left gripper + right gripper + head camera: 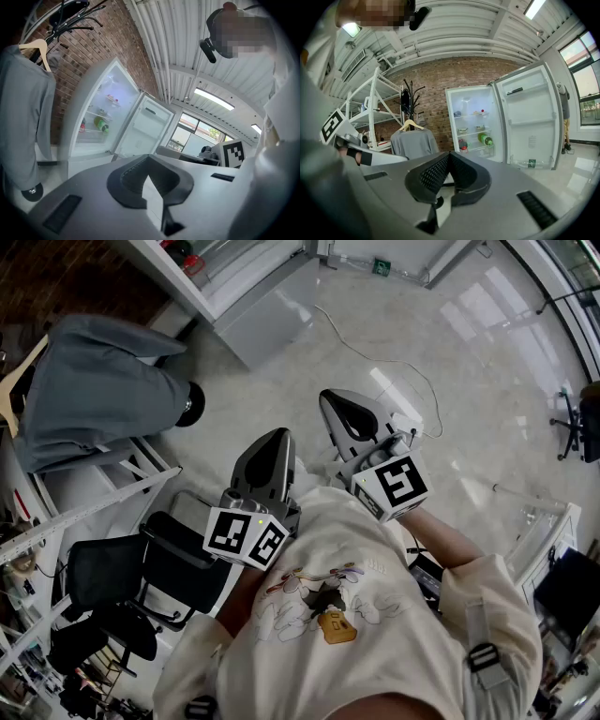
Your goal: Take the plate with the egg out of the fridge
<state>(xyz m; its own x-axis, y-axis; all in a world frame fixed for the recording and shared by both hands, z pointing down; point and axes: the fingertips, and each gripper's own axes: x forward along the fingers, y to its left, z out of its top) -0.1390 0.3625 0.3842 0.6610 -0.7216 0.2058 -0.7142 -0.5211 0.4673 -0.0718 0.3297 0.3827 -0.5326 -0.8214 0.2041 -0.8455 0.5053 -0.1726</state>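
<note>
Left gripper [148,160] and right gripper [449,154] both have their jaws together on nothing, pointing slightly downward toward the fridge [449,131], which stands well apart with its door [529,117] already swung open. A flat dish [478,112] at the right end of the upper shelf is probably the plate with the egg, though it is too small to be sure. This looks like the approach step. Next, I'd say, close in, part one gripper's jaws and take the plate's rim level.
</note>
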